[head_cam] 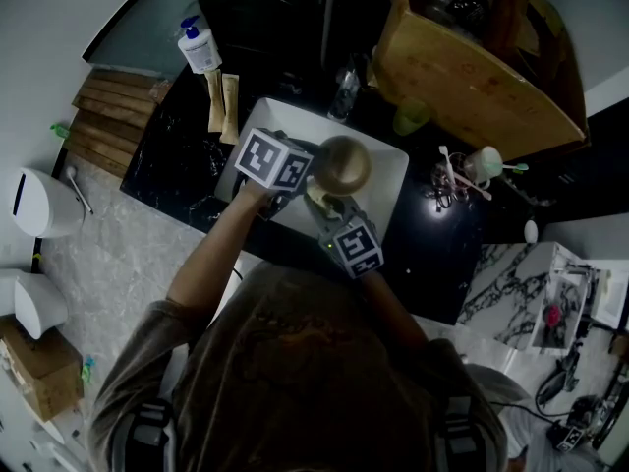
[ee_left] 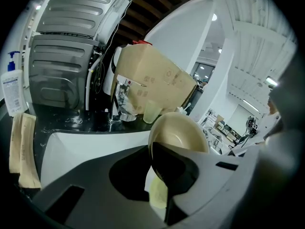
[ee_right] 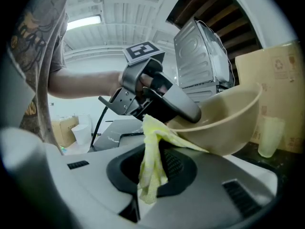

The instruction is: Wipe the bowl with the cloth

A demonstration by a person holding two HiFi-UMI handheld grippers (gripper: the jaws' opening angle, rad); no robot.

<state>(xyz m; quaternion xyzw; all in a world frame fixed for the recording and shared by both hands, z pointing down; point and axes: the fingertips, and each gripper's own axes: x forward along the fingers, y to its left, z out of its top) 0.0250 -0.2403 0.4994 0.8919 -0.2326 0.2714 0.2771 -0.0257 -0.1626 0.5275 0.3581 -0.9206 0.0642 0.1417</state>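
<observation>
Beige bowl [head_cam: 342,163], head view: held tilted over the white sink [head_cam: 391,177], which is set into the black counter [head_cam: 167,155]; both tongs are met at it.
Left tongs [ee_left: 164,175], left gripper view: clamped on the bowl's rim, with one jaw inside and one outside.
Right tongs [ee_right: 143,194], right gripper view: closed on the yellow cloth [ee_right: 151,163], whose upper fold is laid against the bowl's side, just beside the left tongs' jaw.

Box [ee_left: 152,85] and faucet [ee_left: 114,114] hem the sink [ee_left: 86,142] behind (bowl [ee_left: 183,132] above its middle); left side open.
</observation>
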